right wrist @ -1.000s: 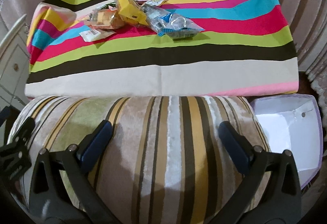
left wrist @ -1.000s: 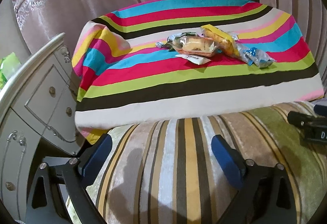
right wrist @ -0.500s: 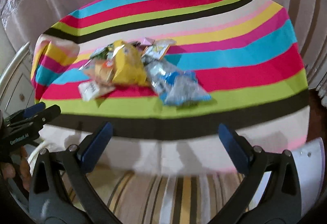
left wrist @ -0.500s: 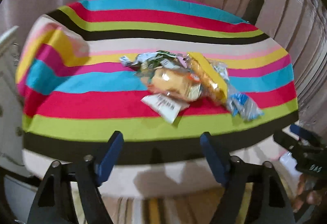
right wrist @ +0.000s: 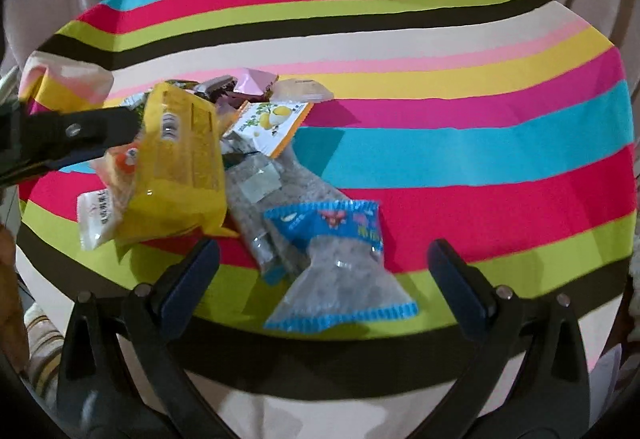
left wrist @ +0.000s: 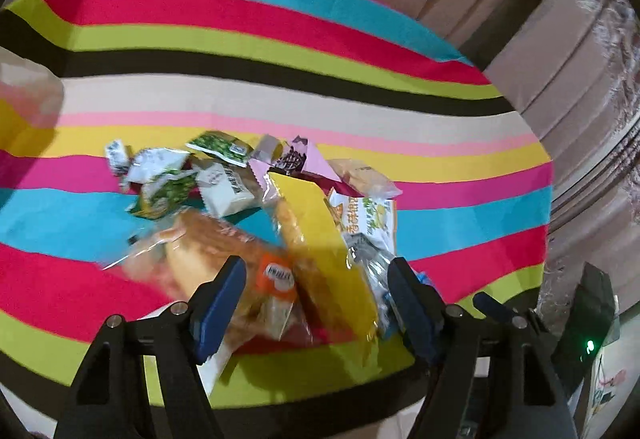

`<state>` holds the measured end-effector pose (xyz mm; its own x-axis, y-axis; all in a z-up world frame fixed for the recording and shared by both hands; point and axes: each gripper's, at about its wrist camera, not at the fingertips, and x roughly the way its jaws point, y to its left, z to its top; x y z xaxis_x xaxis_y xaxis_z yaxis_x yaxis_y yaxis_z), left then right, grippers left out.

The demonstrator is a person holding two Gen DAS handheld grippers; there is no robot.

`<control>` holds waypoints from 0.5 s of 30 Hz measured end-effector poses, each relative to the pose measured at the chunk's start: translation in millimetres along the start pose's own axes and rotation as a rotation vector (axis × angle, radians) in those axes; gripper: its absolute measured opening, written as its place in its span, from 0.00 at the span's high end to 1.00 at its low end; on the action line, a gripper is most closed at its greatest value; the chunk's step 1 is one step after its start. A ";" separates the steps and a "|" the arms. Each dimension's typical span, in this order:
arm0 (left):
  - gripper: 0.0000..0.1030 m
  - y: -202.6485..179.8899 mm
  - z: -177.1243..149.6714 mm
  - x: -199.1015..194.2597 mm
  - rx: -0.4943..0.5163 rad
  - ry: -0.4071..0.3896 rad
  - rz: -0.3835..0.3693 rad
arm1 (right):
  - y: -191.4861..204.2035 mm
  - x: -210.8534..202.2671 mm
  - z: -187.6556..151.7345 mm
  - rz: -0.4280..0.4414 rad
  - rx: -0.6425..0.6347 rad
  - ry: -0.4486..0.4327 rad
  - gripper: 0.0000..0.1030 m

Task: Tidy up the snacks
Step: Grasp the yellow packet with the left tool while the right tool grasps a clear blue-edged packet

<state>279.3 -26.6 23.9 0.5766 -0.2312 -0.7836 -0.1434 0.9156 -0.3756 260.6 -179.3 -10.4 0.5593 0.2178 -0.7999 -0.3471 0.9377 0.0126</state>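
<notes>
The left gripper [left wrist: 316,297] is held wide apart, and a bread pack [left wrist: 224,263] and a long yellow pack [left wrist: 320,247] are seen between its blue fingers [left wrist: 220,303], likely so one can be picked. The right gripper [right wrist: 320,279] is kept apart too, with a blue-and-clear bag [right wrist: 340,279] lying between its fingers, not yet pinched. The snacks are all piled together on the striped cloth [right wrist: 480,159], so nothing is sorted yet.
</notes>
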 end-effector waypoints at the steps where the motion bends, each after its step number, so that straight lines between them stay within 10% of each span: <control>1: 0.29 -1.5 2.1 6.7 0.000 0.007 0.007 | -0.4 3.5 0.4 -0.008 -0.005 0.007 0.00; 7: 0.30 -18.7 -3.7 21.9 0.111 0.027 0.063 | -6.9 18.2 -9.6 -0.016 0.006 0.058 0.06; 15: 0.59 -28.6 -20.3 21.6 0.172 0.045 0.082 | -16.5 21.7 -13.9 0.028 0.051 0.071 0.37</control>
<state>279.5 -64.4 7.6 0.5312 -0.1642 -0.8312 -0.0467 0.9739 -0.2223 267.9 -193.8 -36.4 0.4946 0.2264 -0.8391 -0.3225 0.9444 0.0646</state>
